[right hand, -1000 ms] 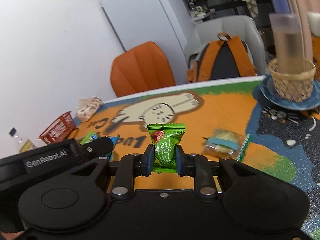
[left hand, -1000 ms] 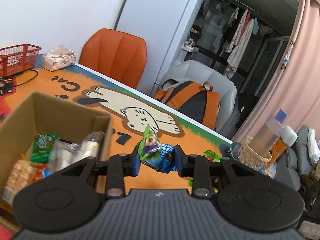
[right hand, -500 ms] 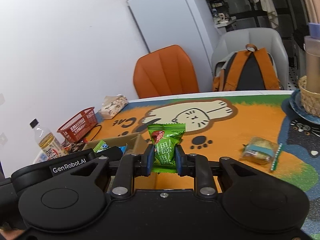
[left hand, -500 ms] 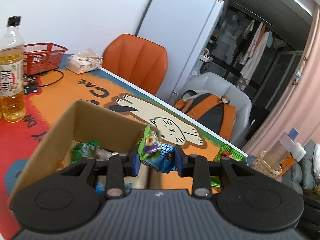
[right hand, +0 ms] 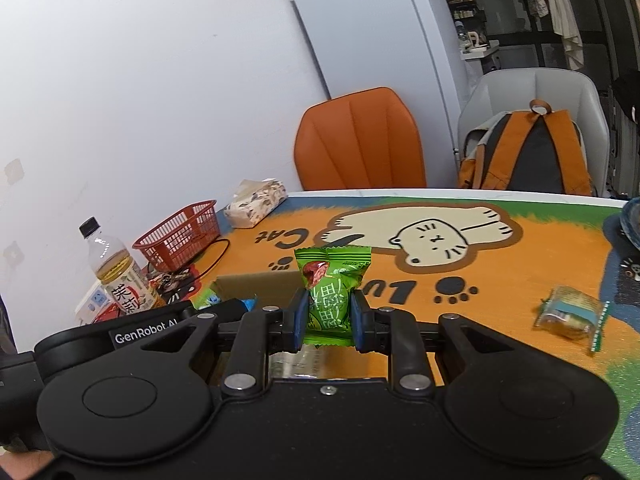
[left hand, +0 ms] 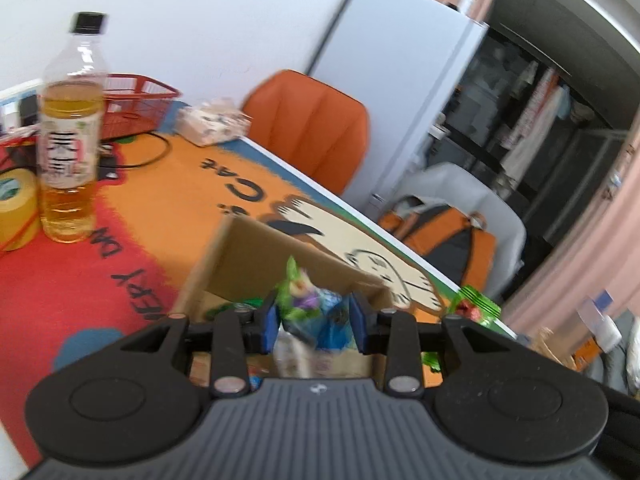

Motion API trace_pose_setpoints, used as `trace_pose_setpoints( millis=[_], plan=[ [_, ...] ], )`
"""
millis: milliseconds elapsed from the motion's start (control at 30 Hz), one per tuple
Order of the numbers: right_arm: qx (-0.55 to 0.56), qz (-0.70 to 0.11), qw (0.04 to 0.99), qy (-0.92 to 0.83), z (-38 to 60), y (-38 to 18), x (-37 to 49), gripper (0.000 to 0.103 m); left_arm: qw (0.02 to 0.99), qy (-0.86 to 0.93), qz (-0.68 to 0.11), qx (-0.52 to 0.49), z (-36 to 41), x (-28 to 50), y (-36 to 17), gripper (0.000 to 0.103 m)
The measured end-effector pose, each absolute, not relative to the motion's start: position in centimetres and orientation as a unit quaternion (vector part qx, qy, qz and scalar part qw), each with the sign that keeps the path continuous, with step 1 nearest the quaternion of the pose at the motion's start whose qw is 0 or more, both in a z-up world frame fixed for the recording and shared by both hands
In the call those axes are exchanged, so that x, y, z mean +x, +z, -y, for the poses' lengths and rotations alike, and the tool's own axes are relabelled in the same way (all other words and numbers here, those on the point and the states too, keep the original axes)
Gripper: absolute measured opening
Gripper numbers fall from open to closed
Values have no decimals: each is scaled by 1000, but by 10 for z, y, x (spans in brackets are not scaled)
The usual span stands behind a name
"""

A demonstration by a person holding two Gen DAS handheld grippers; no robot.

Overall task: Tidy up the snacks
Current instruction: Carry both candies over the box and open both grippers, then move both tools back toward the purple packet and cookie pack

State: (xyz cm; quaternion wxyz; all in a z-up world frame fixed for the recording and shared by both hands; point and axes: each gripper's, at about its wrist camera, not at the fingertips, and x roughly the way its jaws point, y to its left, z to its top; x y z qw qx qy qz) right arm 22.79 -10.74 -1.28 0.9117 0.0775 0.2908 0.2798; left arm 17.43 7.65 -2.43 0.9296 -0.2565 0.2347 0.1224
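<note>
My left gripper (left hand: 313,322) is shut on a blue, green and purple snack packet (left hand: 310,308) and holds it over the open cardboard box (left hand: 256,256), which holds several snacks. My right gripper (right hand: 327,316) is shut on a green snack packet (right hand: 330,292) and hovers just right of the box (right hand: 256,282); that packet also shows at the right in the left wrist view (left hand: 476,308). The left gripper's body (right hand: 120,336) lies at the lower left of the right wrist view. A clear-wrapped snack (right hand: 568,314) lies on the mat to the right.
A tea bottle (left hand: 70,136), a red basket (left hand: 128,100), a tissue pack (left hand: 212,124) and a yellow tape roll (left hand: 16,208) stand left of and behind the box. An orange chair (right hand: 360,140) and a grey chair with a backpack (right hand: 532,152) stand beyond the table's far edge.
Both grippers have swung left towards the box with their packets still held. The bottle and basket have come into view. The left view is now blurred by motion.
</note>
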Motion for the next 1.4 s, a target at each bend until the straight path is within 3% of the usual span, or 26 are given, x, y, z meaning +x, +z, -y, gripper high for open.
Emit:
trace_pose_setpoints(
  millis=[100, 533, 700, 1033, 1400],
  plan=[
    [74, -292, 910, 286, 97, -13, 226, 23, 928, 126, -235, -259, -84, 171, -25, 52],
    [70, -297, 898, 317, 73, -14, 220, 25, 928, 152, -235, -247, -99, 156, -22, 66],
    [62, -295, 898, 321, 75, -13, 216, 35, 926, 155, -234, -251, -100, 154, -21, 69],
    [72, -297, 905, 295, 101, -13, 219, 38, 928, 145, -238, -246, -86, 156, -20, 76],
    [74, -295, 913, 270, 149, -7, 223, 57, 933, 118, -254, -227, -54, 156, -8, 85]
  ],
)
